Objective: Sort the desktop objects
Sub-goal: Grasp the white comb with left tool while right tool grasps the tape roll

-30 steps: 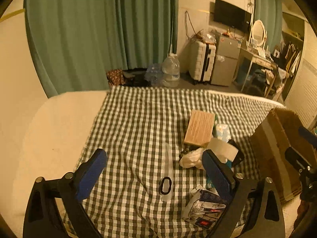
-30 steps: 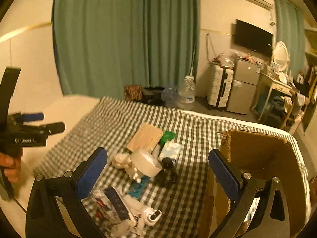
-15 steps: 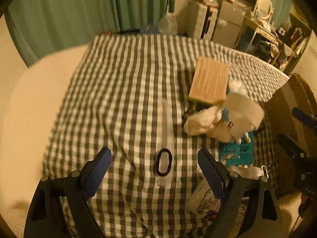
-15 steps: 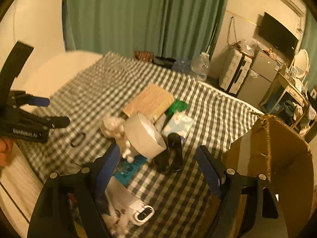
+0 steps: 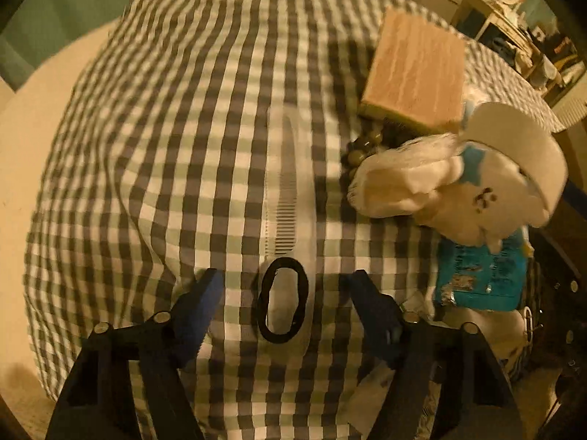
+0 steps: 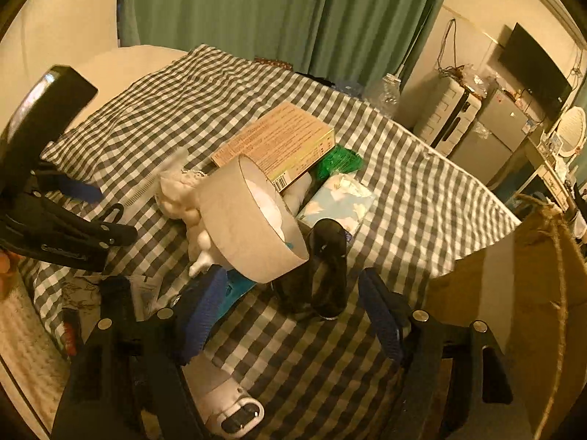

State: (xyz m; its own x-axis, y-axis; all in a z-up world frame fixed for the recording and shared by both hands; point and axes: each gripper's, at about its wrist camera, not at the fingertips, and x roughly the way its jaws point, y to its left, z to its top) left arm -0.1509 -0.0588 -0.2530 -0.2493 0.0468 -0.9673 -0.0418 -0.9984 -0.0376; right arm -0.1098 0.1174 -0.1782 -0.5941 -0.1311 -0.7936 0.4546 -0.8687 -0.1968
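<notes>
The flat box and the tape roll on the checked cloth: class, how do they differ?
The flat box is rectangular and printed; the tape roll is a plain, hollow ring. The box lies flat, propped on other items; the roll stands tilted on its edge. Both are tan and lie in the same pile.

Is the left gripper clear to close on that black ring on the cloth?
Probably yes. The left gripper is open, its jaws either side of the black ring on the comb; nothing lies between.
</notes>
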